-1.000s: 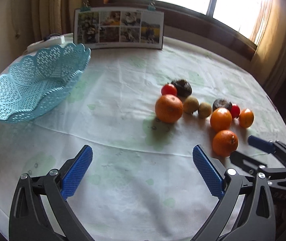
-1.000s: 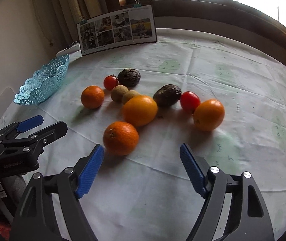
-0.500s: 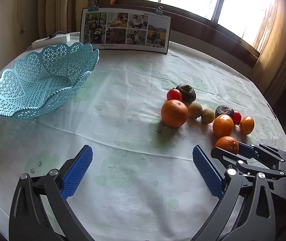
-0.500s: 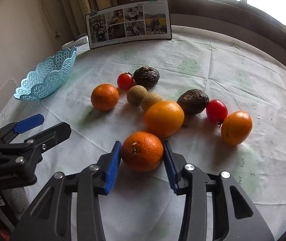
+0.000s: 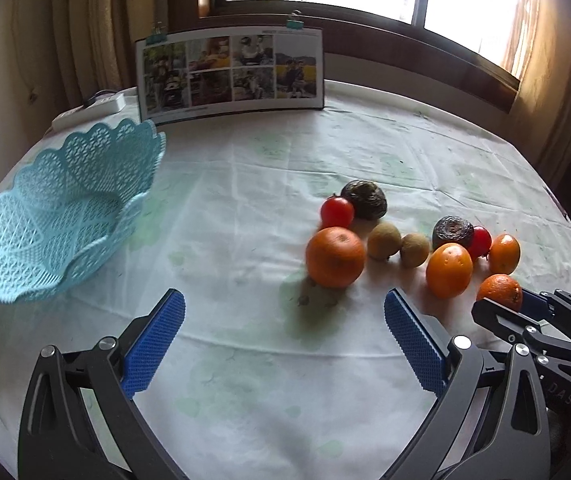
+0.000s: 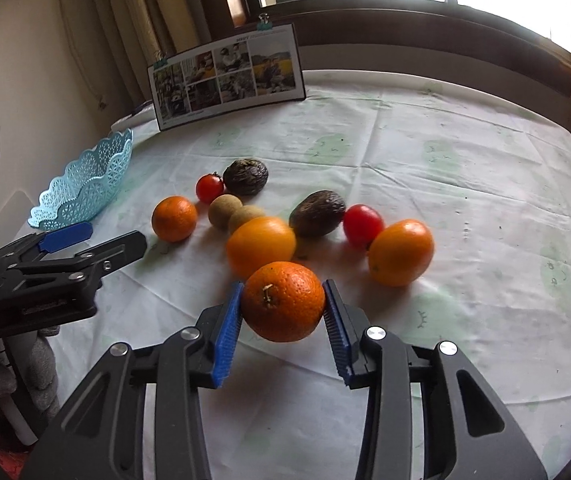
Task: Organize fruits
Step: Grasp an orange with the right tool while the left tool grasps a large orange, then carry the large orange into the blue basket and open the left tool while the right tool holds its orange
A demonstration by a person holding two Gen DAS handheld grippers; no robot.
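Reaching low over the table point(image 6: 465, 152), the right gripper point(image 6: 283, 316) points forward and has its two blue pads pressed on both sides of a bumpy orange point(image 6: 283, 302), so its fingers are clamped on that fruit. I cannot tell if the orange sits on the cloth or is lifted a little. The left gripper point(image 5: 285, 340) hangs over a bare patch of the white and green cloth with its blue fingers point(image 5: 153, 344) spread wide apart, touching nothing. In the right wrist view the other fruits lie in a bunch from 10 o'clock to 2 o'clock of the held orange: a smooth orange point(image 6: 260, 246) just behind it, a third orange point(image 6: 401, 252) at 2 o'clock, a small orange point(image 6: 174, 218) at 10 o'clock, two brown kiwis point(image 6: 224, 211), two dark wrinkly avocados point(image 6: 317, 213) and two red tomatoes point(image 6: 363, 225). The blue lace basket point(image 5: 65, 216) sits far out at 10 o'clock in the left wrist view, well apart from the fruit, with nothing seen inside. A photo board point(image 5: 231, 74) stands at 12 o'clock by the window. In the left wrist view the held orange is partly hidden behind the right gripper's black finger, and the gripper bodies are cut off at the bottom edge.
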